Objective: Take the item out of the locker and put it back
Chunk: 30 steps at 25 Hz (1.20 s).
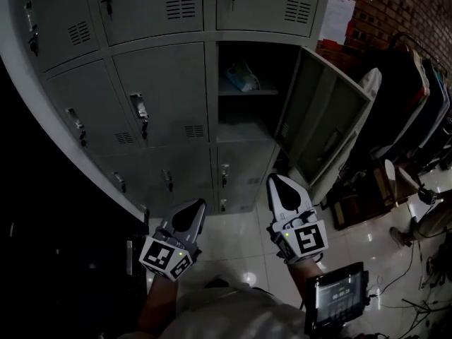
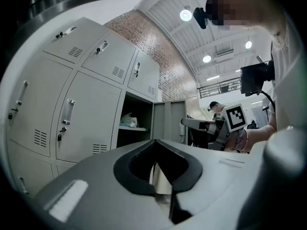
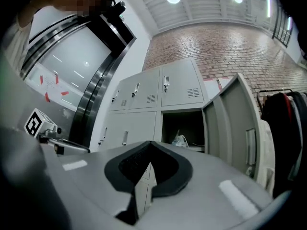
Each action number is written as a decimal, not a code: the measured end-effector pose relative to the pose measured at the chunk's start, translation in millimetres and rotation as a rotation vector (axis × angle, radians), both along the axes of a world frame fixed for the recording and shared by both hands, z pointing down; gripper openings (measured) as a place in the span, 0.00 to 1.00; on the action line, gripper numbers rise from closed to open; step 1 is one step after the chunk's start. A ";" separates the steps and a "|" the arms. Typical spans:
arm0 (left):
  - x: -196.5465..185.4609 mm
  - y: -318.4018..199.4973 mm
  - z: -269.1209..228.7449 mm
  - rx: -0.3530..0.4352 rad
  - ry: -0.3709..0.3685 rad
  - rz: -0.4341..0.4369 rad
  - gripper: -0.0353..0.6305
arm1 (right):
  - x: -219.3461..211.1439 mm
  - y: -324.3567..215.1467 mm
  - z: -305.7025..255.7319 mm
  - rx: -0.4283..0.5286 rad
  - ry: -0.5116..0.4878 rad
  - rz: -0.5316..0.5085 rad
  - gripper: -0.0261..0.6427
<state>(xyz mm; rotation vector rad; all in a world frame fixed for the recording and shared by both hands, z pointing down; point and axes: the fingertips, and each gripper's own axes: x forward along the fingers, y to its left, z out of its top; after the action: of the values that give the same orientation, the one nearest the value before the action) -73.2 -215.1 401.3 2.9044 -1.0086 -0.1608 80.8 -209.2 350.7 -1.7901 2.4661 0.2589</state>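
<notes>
The item, a pale crumpled plastic bag (image 1: 242, 77), lies on the upper shelf of the open locker (image 1: 247, 129); its grey door (image 1: 326, 119) hangs swung out to the right. The bag (image 2: 128, 120) also shows in the left gripper view, and small (image 3: 181, 140) in the right gripper view. My left gripper (image 1: 200, 205) is low and left of the opening, well short of it, jaws together and empty (image 2: 154, 143). My right gripper (image 1: 274, 179) hangs below the opening near the door's lower edge, shut on nothing (image 3: 151, 143).
Closed grey lockers (image 1: 159, 104) fill the wall left of, above and below the open one. Dark clothes on a rack (image 1: 417, 97) stand at the right by a brick wall. A tablet (image 1: 339, 295) is strapped at my right forearm. Cables lie on the tiled floor (image 1: 417, 288).
</notes>
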 end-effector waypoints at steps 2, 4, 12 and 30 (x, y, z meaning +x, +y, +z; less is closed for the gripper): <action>-0.9 19.1 -4.0 0.005 0.009 -0.010 0.06 | -0.9 18.6 -1.3 0.007 0.002 -0.011 0.04; -0.6 37.8 -7.0 0.008 0.016 -0.027 0.06 | -2.9 37.9 -1.9 0.011 0.015 -0.032 0.04; 24.2 133.4 3.8 -0.006 0.014 -0.091 0.06 | 12.8 134.0 11.8 -0.020 0.001 -0.101 0.04; 37.6 195.1 -11.1 0.010 -0.003 -0.066 0.06 | 6.1 200.6 1.8 -0.021 0.059 -0.118 0.04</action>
<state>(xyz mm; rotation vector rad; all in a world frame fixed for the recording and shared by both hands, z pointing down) -35.6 -20.0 390.2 2.8823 -1.1087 -0.1648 86.9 -8.6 352.5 -1.6598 2.6126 0.2815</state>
